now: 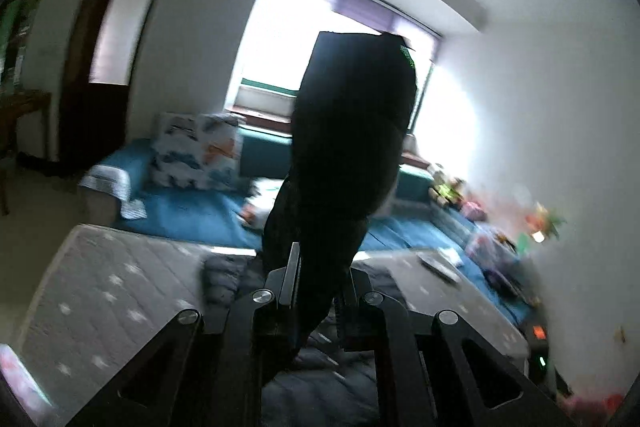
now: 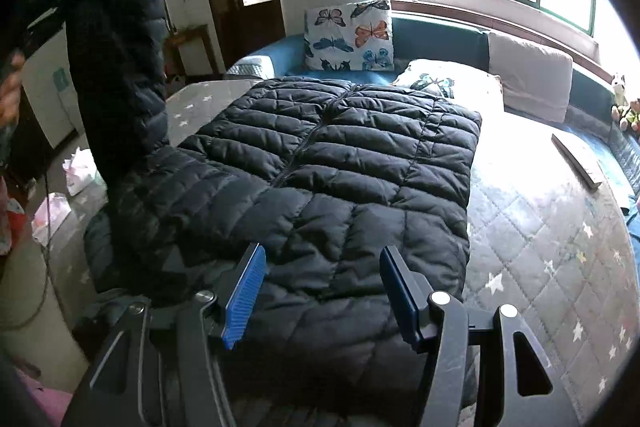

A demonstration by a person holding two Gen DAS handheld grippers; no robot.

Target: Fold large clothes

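My left gripper [image 1: 318, 277] is clamped on a sleeve [image 1: 352, 131] of the black puffer jacket [image 2: 332, 179]; the sleeve rises from low centre to the middle of that frame, dark against the window [image 1: 296, 39]. My right gripper [image 2: 322, 291] stands with jaws apart, blue pads [image 2: 245, 297] bare, over the jacket's near edge at lower centre. The jacket's body lies flat mid-frame on the quilted mattress [image 2: 552, 227]; the sleeve climbs the left side. A butterfly pillow [image 2: 350, 35] leans at upper centre.
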